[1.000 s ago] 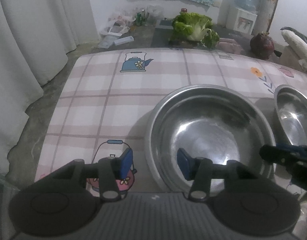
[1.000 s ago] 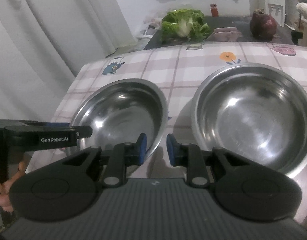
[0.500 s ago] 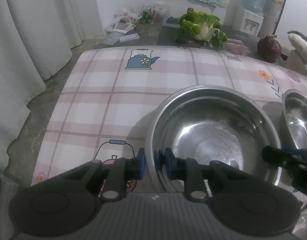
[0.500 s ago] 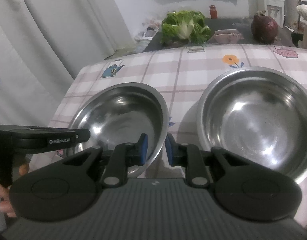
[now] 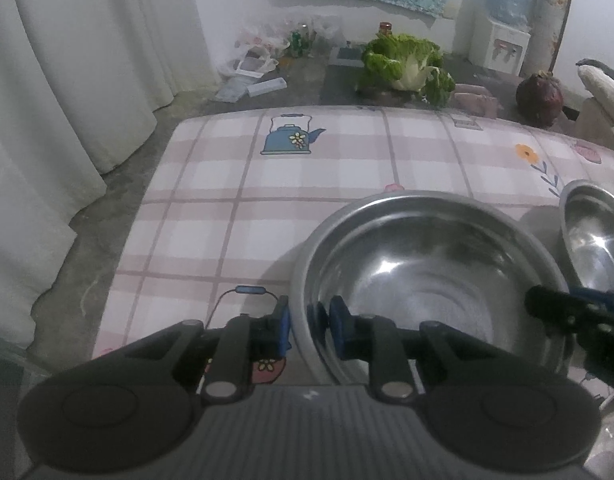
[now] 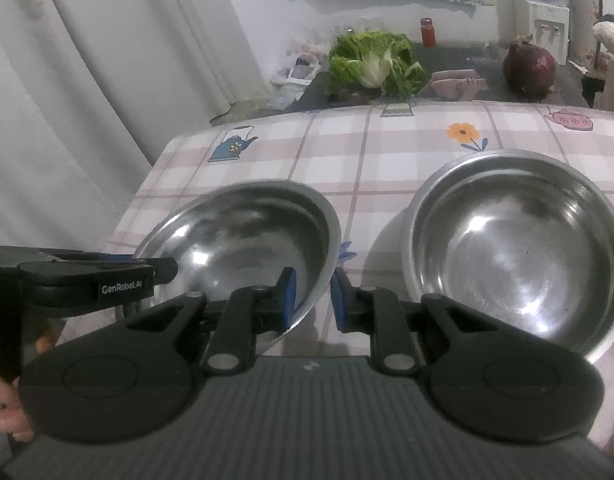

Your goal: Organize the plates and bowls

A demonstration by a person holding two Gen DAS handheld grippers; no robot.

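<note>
Two steel bowls are on the pink checked tablecloth. The left bowl [image 5: 427,272] [image 6: 243,240] is held at both sides and tilted, lifted off the cloth. My left gripper [image 5: 309,322] is shut on its left rim, one blue pad inside, one outside. My right gripper [image 6: 313,296] is shut on its right rim in the same way. The right bowl [image 6: 515,252] [image 5: 595,240] rests flat on the cloth to the right, untouched. Each gripper shows in the other's view: the right one [image 5: 579,316] and the left one [image 6: 87,280].
Beyond the table's far edge lie a cabbage [image 6: 373,64], a dark red round vegetable [image 6: 529,66] and a red jar [image 6: 427,31]. White curtains [image 5: 67,80] hang at the left. The table's left edge [image 5: 147,200] drops to the floor.
My left gripper closed from open onto the left bowl's rim. With both grippers on it, the bowl rose and tilted off the cloth.
</note>
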